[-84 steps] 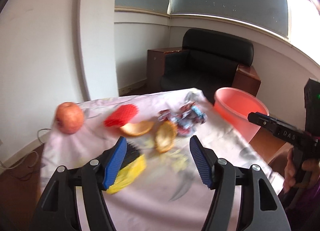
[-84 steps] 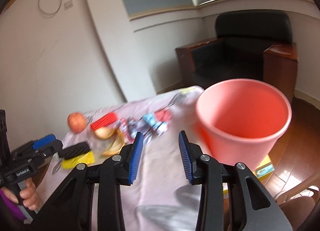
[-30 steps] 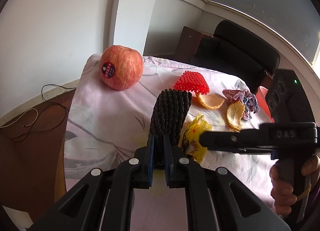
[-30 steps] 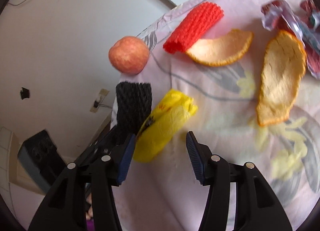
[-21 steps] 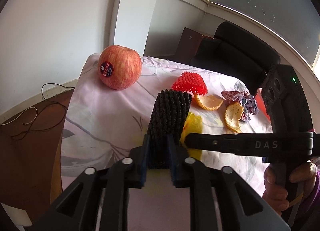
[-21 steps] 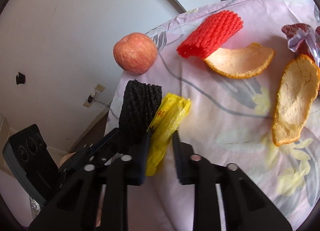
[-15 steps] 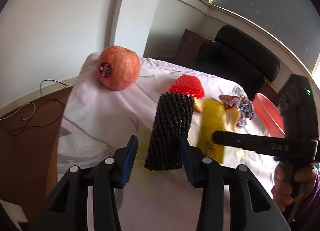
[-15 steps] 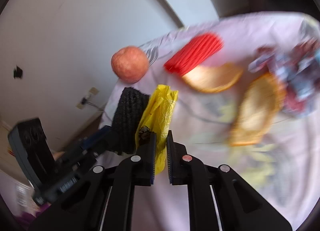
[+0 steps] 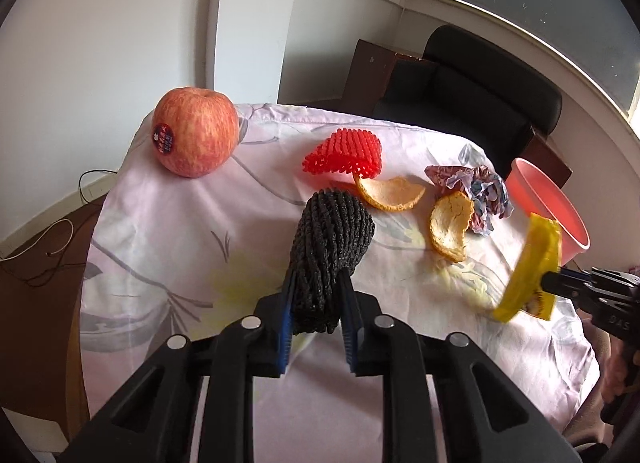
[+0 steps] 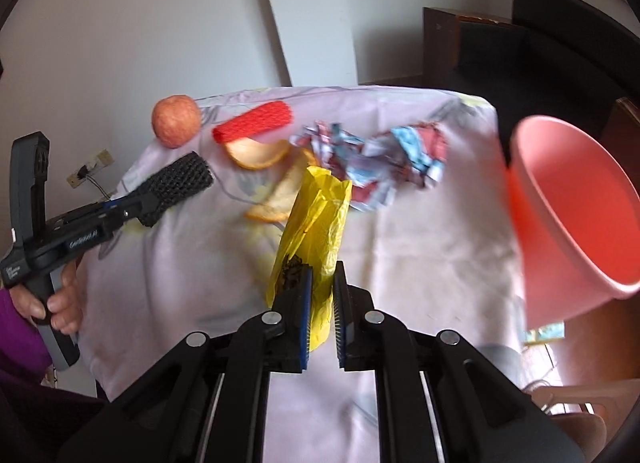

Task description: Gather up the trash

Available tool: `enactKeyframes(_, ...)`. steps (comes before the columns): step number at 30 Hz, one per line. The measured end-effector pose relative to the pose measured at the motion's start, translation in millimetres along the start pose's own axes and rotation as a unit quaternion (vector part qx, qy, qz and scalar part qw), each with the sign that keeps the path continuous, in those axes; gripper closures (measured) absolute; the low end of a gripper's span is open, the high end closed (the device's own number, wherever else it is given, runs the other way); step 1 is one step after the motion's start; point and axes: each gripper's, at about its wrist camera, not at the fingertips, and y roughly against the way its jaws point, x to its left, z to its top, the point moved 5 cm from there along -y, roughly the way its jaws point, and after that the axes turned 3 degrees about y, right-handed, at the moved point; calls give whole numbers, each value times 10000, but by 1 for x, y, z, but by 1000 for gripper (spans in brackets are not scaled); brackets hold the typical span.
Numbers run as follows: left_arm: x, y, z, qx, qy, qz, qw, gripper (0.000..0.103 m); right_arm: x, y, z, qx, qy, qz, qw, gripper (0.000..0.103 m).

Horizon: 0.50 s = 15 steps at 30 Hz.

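A cloth-covered worktop [image 9: 160,223] holds scattered rubbish, with a pink bin [image 10: 568,215] off its far right corner. The right gripper [image 10: 320,303] has its fingers clamped on a yellow wrapper [image 10: 316,215], lifted clear of the cloth, apparently bound for the bin. The left gripper [image 9: 316,323] is closing its fingers onto a black foam net [image 9: 330,239], farther from the bin. Between net and bin lie orange peels [image 9: 450,229], crumpled wrappers [image 9: 484,195] and a red foam net [image 9: 346,153]. An apple [image 9: 194,131] sits farthest from the bin.
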Motion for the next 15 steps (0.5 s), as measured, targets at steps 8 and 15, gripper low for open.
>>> enactKeyframes(8, -31, 25, 4, -349, -152, -266, 9989, 86, -13, 38, -5, -89, 269, -271, 9992, 93)
enactKeyframes(15, -53, 26, 2, -323, -261, -432, 9982, 86, -9, 45, -14, 243, 740, -437, 9960, 93)
